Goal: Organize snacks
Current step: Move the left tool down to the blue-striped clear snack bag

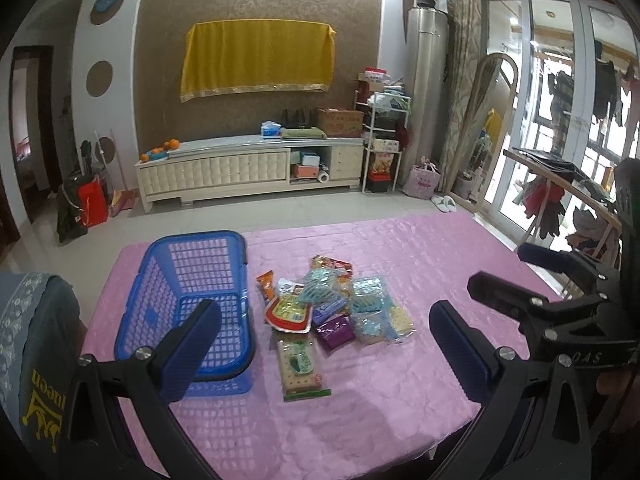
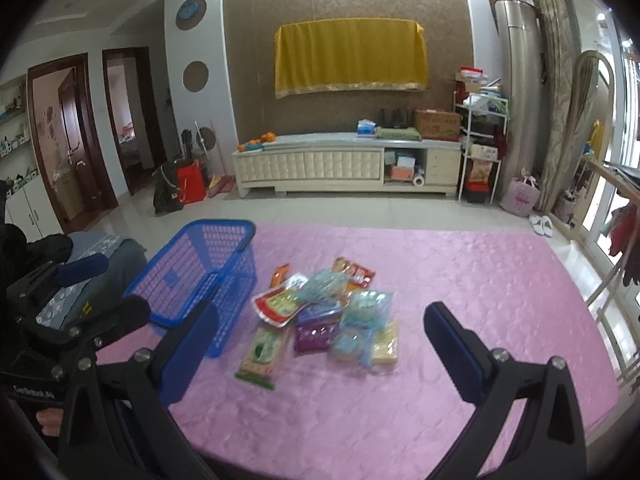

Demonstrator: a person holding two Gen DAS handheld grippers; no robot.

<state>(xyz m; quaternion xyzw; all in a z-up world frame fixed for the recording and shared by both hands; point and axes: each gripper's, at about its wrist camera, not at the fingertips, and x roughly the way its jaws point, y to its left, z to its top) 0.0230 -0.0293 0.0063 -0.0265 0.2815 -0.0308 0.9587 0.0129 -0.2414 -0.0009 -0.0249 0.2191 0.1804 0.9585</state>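
pink quilted cloth-covered bench [image 1: 400, 264] fills foreground. blue plastic lattice basket [image 1: 192, 280] at its left, no snacks inside. loose pile of snack packets [image 1: 332, 304] just right of basket (green cracker pack nearest). left hand-held gripper [image 1: 324, 344] spread wide, holding nothing; right hand-held gripper [image 2: 320, 344] likewise.

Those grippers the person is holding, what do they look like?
Each gripper, left and right, has two flat blue ribbed fingers on black angular arms joined with silver bolts. White lettering marks the black bodies. No cables show.
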